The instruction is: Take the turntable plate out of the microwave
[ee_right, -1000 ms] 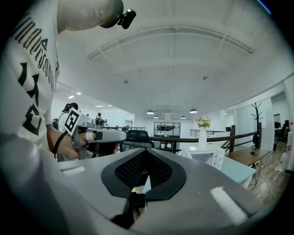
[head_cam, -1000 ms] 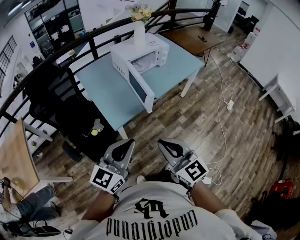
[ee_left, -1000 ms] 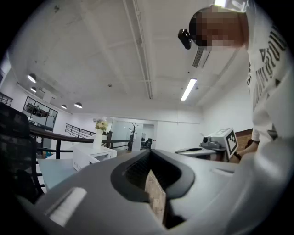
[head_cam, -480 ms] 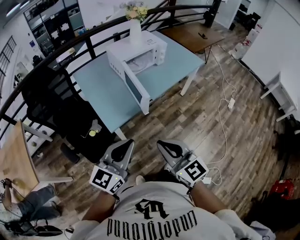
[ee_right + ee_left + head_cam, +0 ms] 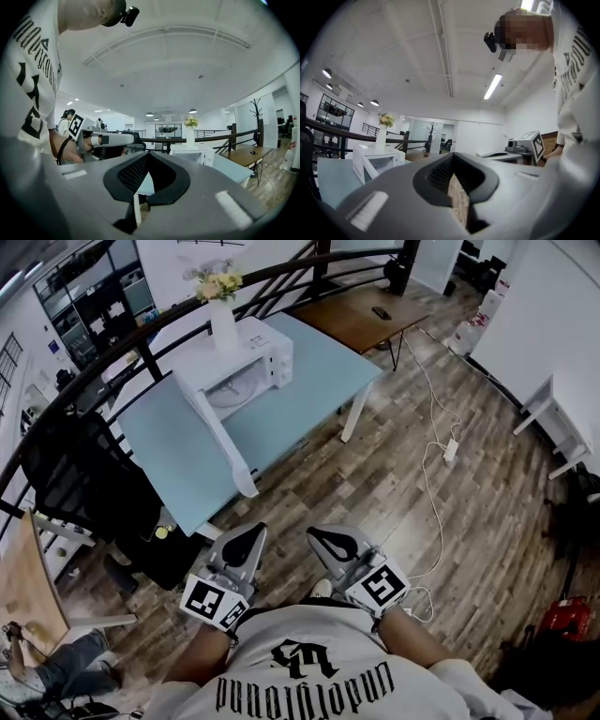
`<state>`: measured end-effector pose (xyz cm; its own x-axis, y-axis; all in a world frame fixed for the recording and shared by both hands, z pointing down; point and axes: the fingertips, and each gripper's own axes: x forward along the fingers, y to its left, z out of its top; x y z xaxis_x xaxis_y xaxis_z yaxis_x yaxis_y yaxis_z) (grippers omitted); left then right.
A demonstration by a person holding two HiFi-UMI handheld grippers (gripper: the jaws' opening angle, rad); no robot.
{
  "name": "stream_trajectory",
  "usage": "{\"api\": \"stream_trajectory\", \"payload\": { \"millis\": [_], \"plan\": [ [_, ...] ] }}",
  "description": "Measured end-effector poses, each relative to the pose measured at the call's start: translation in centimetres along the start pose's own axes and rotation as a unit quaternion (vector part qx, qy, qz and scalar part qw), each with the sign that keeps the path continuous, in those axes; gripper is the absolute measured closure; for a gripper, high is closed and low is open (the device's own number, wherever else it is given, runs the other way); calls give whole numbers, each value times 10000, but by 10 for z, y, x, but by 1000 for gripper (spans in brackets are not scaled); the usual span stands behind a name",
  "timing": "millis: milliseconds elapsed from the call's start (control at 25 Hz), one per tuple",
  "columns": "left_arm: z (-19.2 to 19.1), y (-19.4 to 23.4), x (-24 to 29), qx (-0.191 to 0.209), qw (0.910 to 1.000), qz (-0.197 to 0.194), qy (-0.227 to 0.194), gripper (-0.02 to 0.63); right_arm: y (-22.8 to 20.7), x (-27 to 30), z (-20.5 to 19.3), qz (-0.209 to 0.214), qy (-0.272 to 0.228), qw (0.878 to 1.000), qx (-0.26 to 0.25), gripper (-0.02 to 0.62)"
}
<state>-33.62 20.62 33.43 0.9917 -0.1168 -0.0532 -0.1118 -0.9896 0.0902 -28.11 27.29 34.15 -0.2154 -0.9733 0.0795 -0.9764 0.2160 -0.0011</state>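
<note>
A white microwave stands on a light-blue table, its door swung wide open toward me. Its cavity shows pale inside; I cannot make out the turntable plate clearly. Both grippers are held close to my body, well short of the table and pointing level. The left gripper is shut and holds nothing, and so is the right gripper. The left gripper view shows the microwave far beyond its jaws. In the right gripper view the microwave stands past the left gripper.
A white vase of flowers stands on top of the microwave. A black office chair sits left of the table, a brown table behind it, and a dark railing runs along the back. Cables lie on the wooden floor at right.
The table and microwave have shifted left and nearer in the head view as I walk toward them. Both grippers stay shut in front of my body.
</note>
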Motion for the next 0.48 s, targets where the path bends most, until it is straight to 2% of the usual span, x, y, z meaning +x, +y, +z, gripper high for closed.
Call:
{"api": "stream_trajectory", "payload": {
  "millis": [360, 480],
  "plan": [
    [2, -23, 83, 35, 10000, -26, -63, 557, -76, -37, 5, -73, 5, 10000, 11, 594],
    [-1, -23, 104, -156, 9998, -78, -67, 557, -95, -39, 2, -145, 32, 9999, 0, 592]
  ]
}}
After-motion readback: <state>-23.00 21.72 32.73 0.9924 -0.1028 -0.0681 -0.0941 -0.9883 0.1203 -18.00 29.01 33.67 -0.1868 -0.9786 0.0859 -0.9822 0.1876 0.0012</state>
